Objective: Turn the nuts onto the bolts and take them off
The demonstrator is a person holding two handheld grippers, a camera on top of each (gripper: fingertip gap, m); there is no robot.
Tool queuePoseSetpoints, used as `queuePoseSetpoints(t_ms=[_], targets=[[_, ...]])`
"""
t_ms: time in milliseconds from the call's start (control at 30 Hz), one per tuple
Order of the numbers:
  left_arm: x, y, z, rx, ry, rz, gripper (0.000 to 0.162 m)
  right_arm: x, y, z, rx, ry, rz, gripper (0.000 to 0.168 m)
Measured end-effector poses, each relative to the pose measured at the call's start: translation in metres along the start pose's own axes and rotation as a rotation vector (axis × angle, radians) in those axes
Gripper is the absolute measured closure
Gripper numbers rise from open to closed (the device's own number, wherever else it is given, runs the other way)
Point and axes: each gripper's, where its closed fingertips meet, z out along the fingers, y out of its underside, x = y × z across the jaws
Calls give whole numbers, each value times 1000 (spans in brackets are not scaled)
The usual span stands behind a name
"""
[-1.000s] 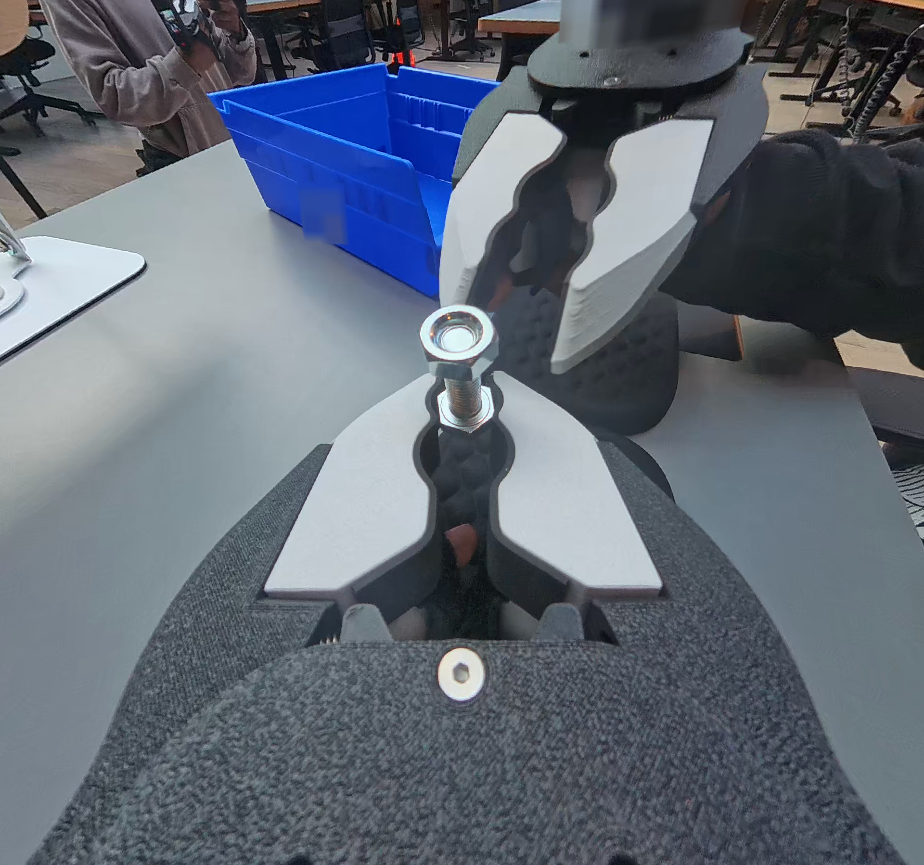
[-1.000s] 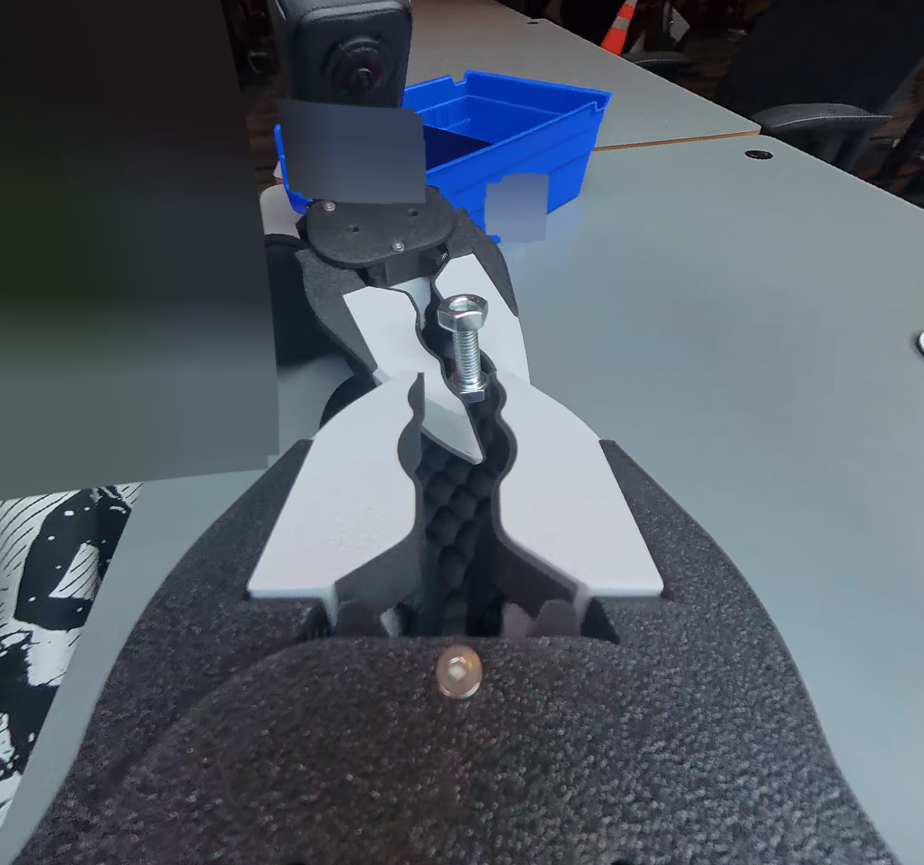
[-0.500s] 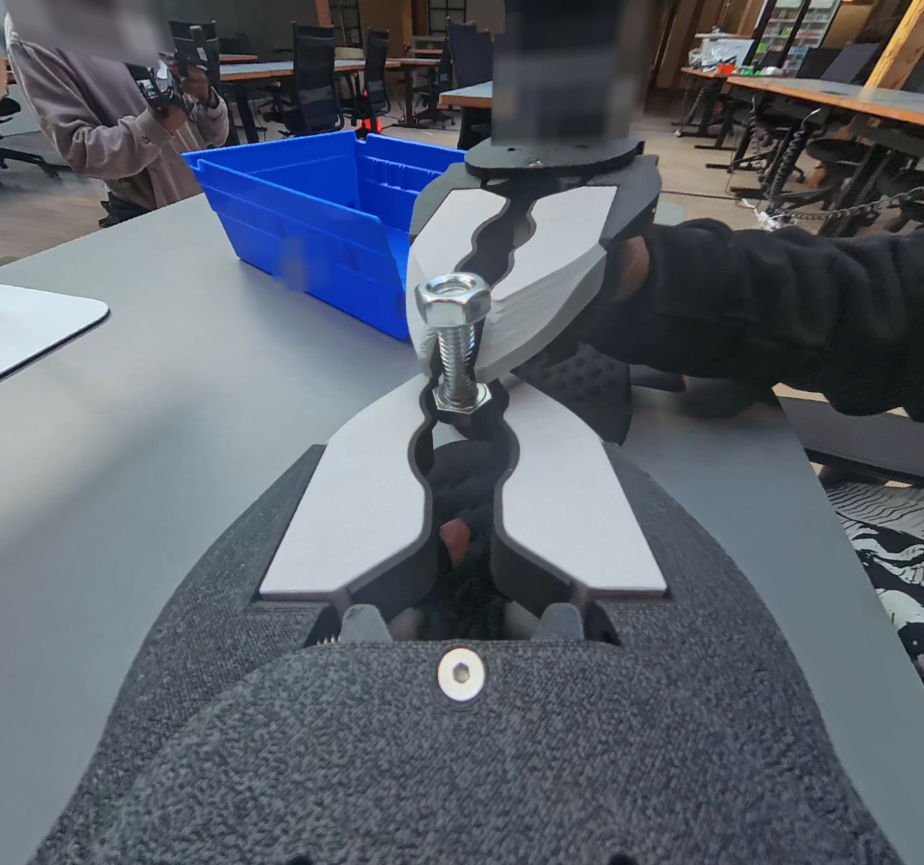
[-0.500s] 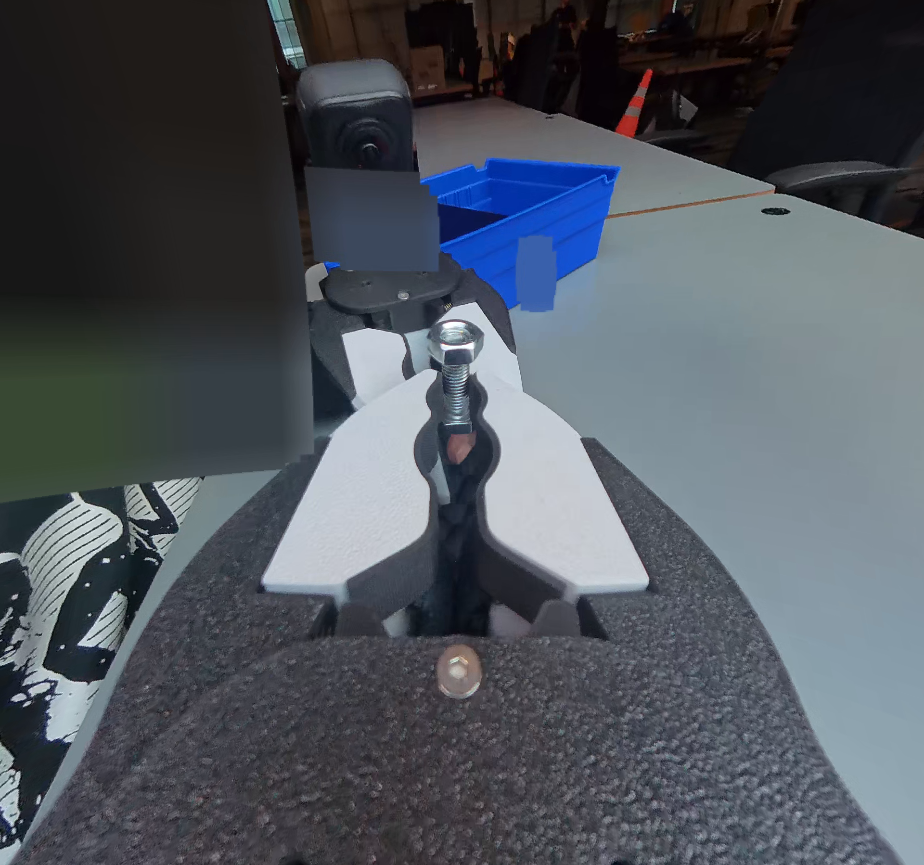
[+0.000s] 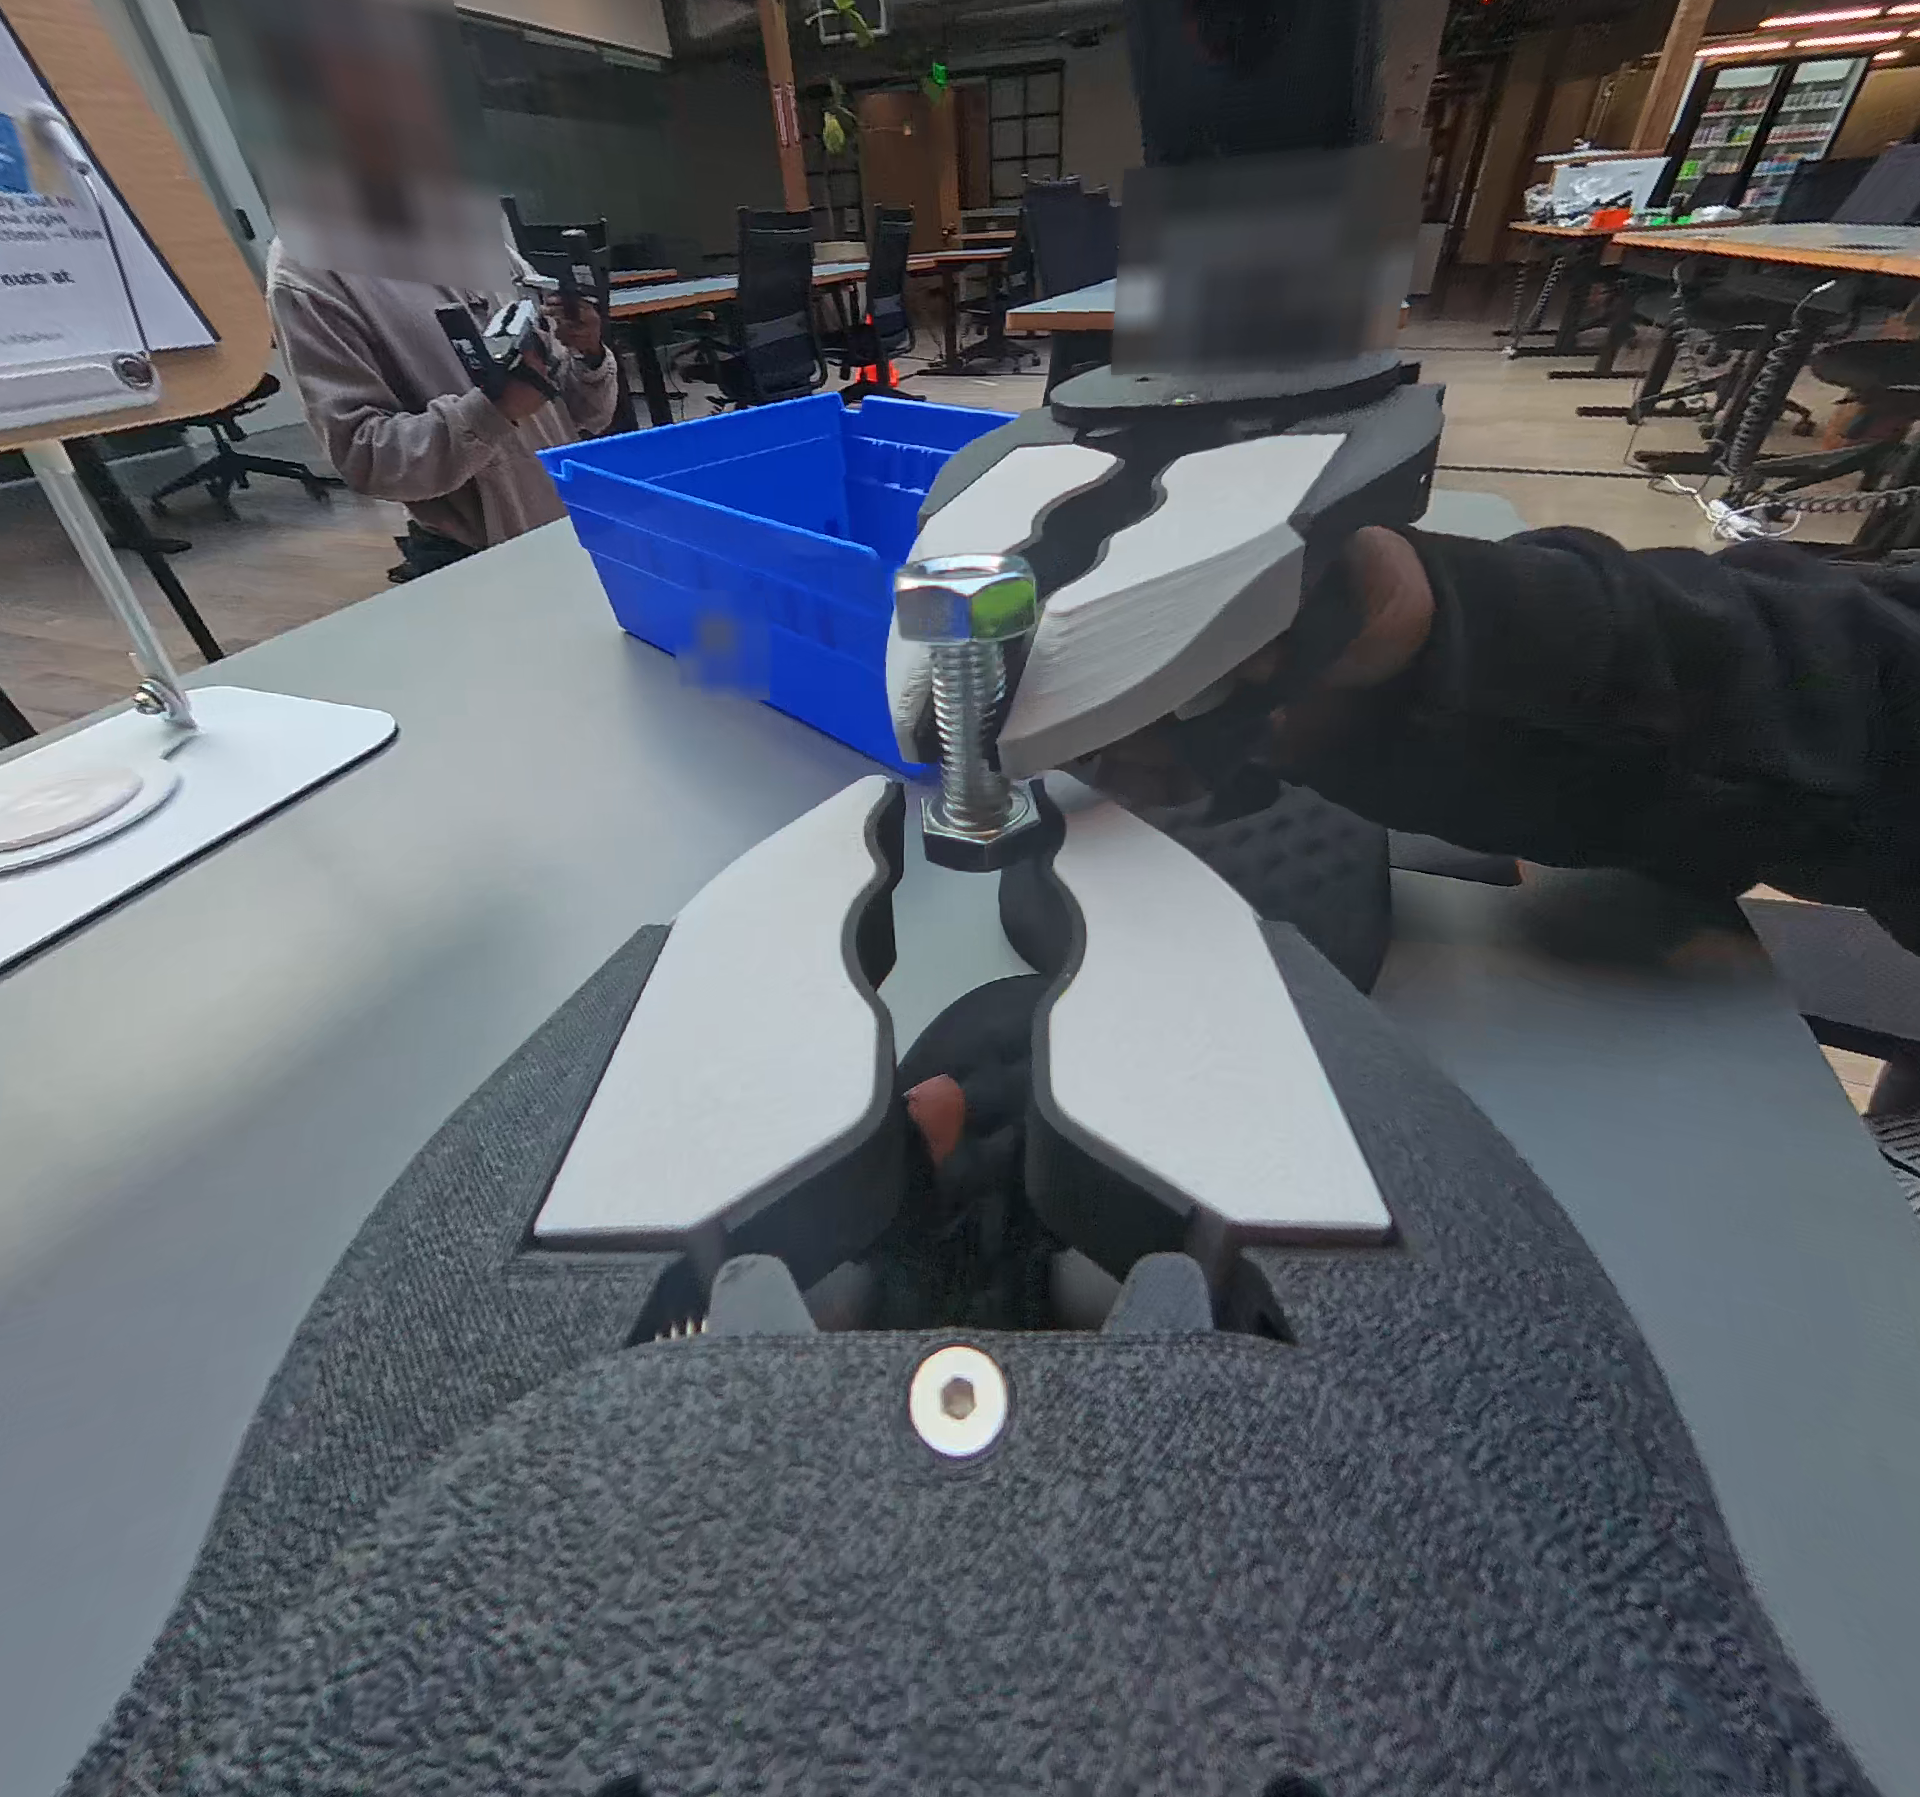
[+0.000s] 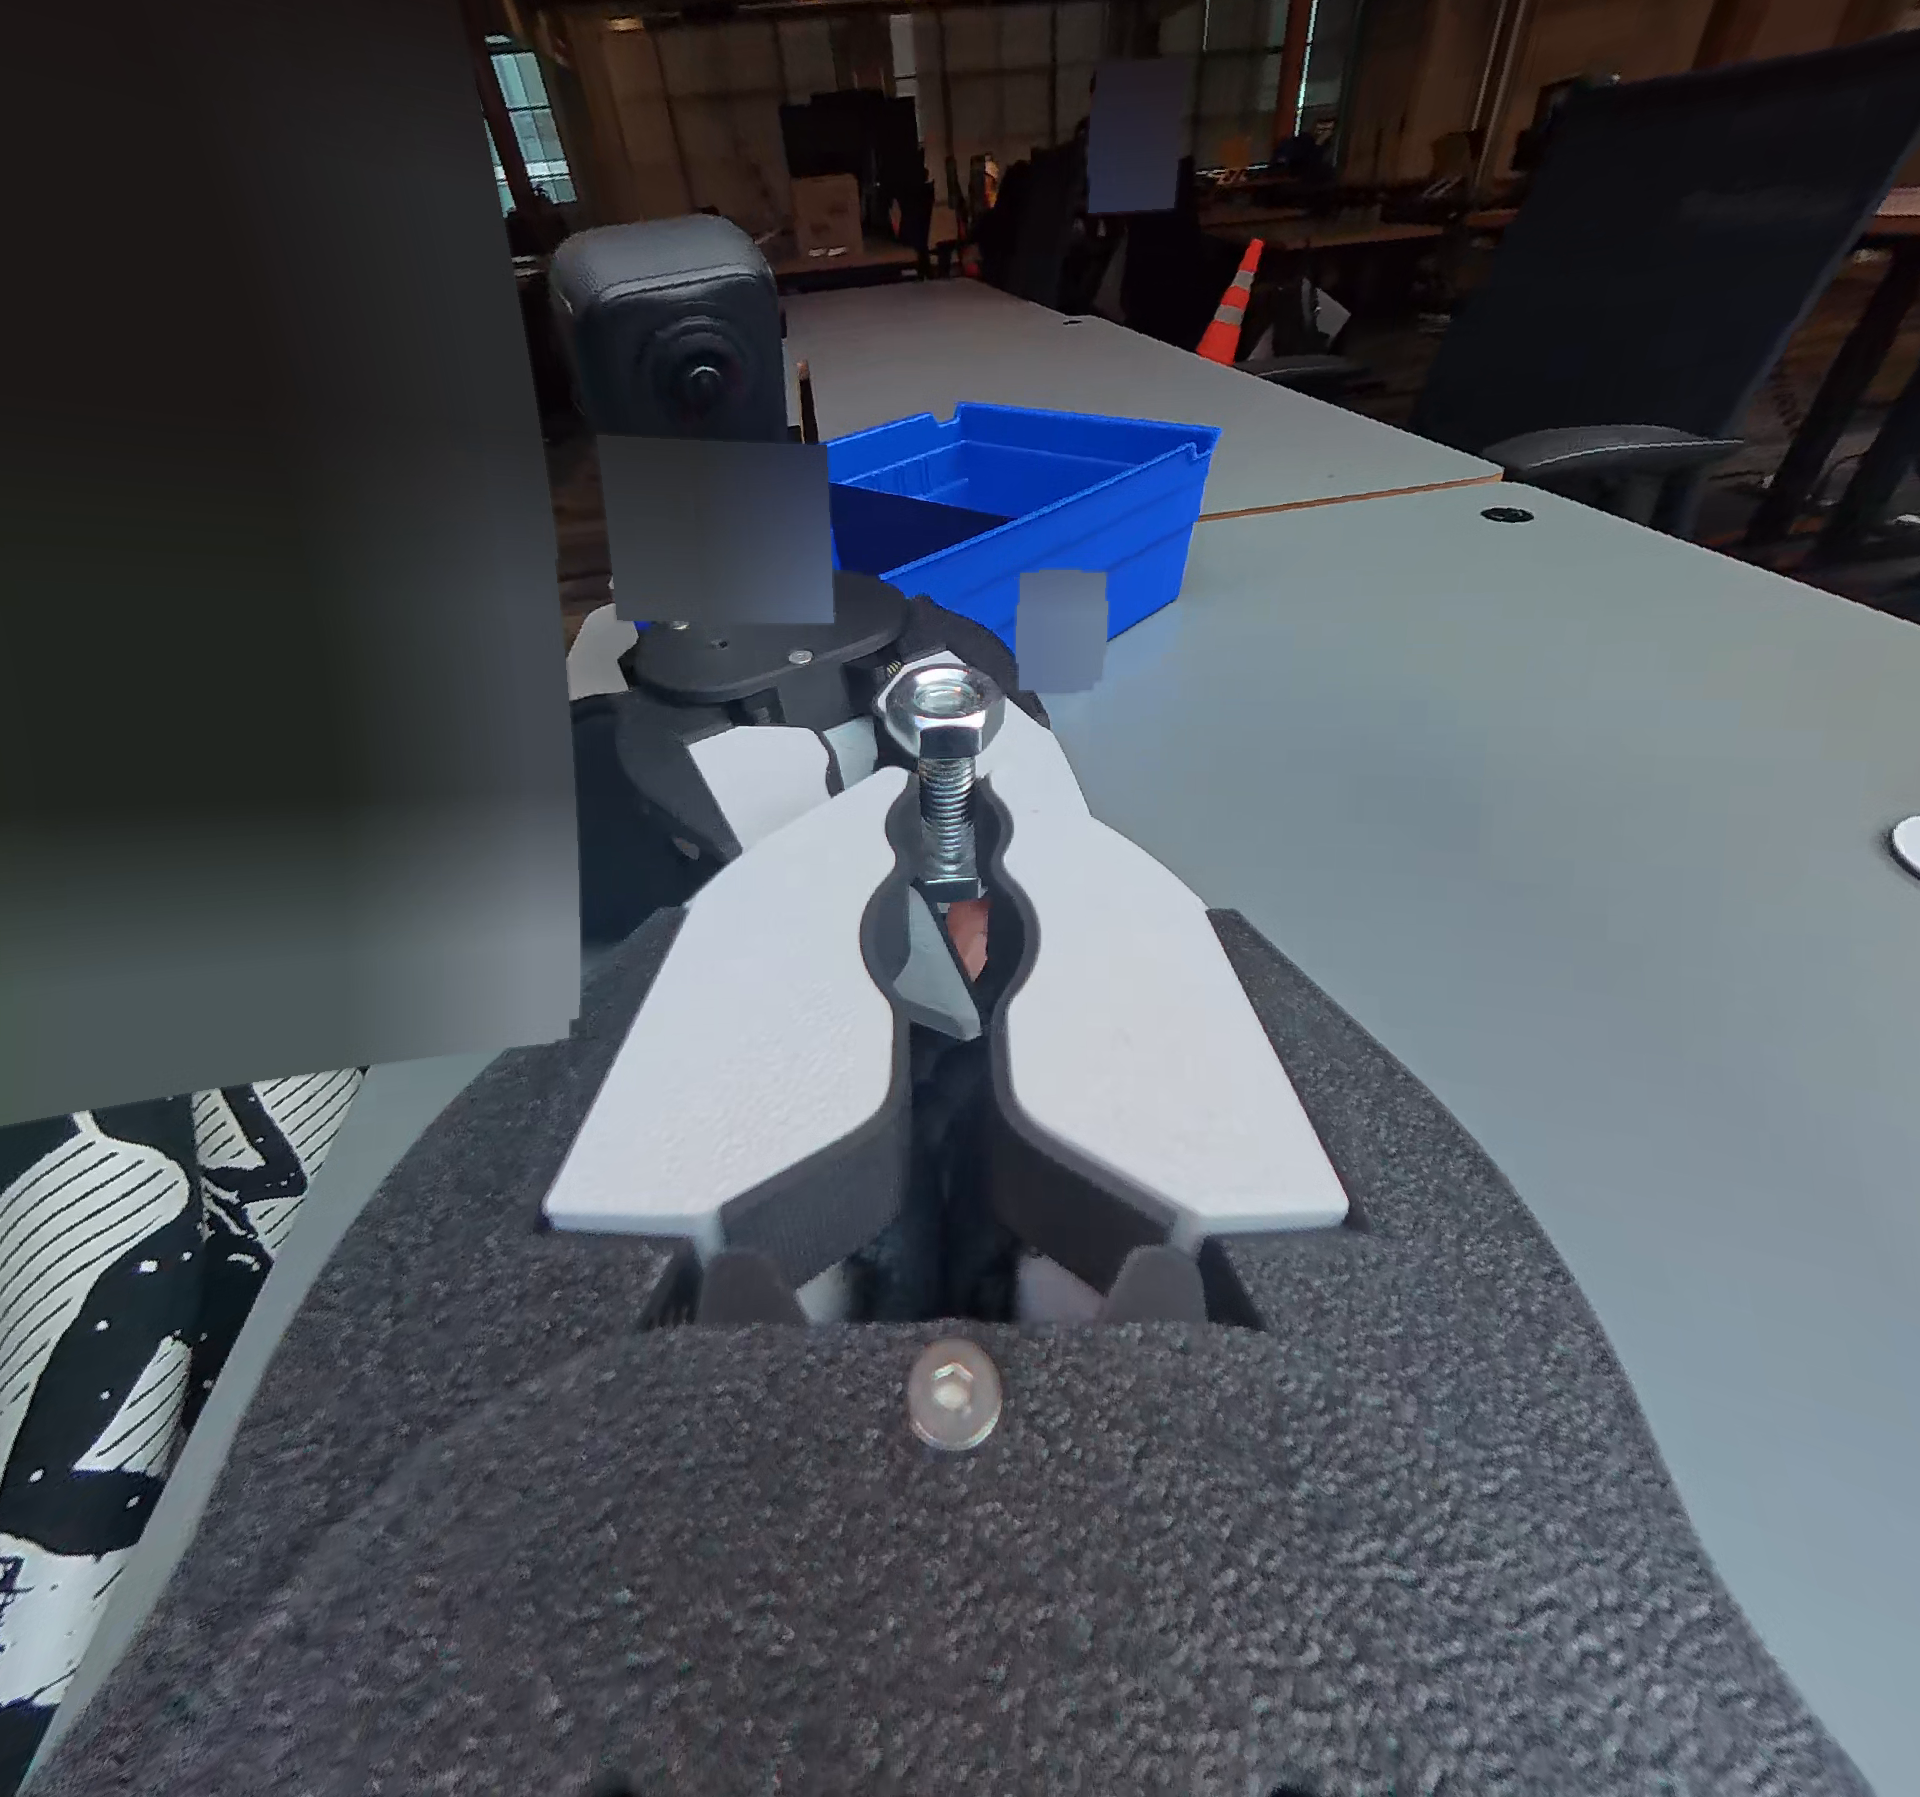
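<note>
A silver bolt [image 5: 964, 708] stands upright, head on top, with a silver nut [image 5: 979, 825] threaded on its lower end. My left gripper [image 5: 966, 807] is shut on the nut, held above the grey table [image 5: 416, 916]. My right gripper [image 5: 956, 745] comes in from the upper right, held by a black-gloved hand [image 5: 1610, 687], and is shut on the bolt's shank just under the head. In the right wrist view my right gripper [image 6: 948, 812] clamps the bolt [image 6: 943, 719] above the nut [image 6: 951, 883]. One of the left gripper's fingers [image 6: 764, 760] shows behind it.
A blue plastic bin [image 5: 748, 542] stands on the table just beyond the grippers; it also shows in the right wrist view [image 6: 1039, 521]. A sign stand with a white base [image 5: 208, 760] is at the left. A person [image 5: 416, 397] stands beyond the far left table edge.
My right gripper was open beside the bolt, then came in and shut on its shank. My left gripper kept hold of the nut. Both views have tilted upward.
</note>
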Motion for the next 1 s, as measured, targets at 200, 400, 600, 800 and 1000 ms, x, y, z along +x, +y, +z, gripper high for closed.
queuePoseSetpoints(t_ms=[200, 400, 600, 800, 1000], targets=[[-1, -2, 0, 9, -12, 11, 143, 2, -1, 2, 27, 19, 7, 160], [-3, -1, 0, -6, -39, 43, 147, 1, -2, 3, 33, 31, -1, 160], [0, 0, 0, -8, -22, 52, 148, -2, -1, 2, 24, -5, 25, 159], [3, 4, 2, -21, 5, 41, 149, -5, -7, -4, -20, -32, 26, 111], [1, 5, 1, -18, 3, 24, 149, -16, -13, 7, -25, -56, -29, 112]])
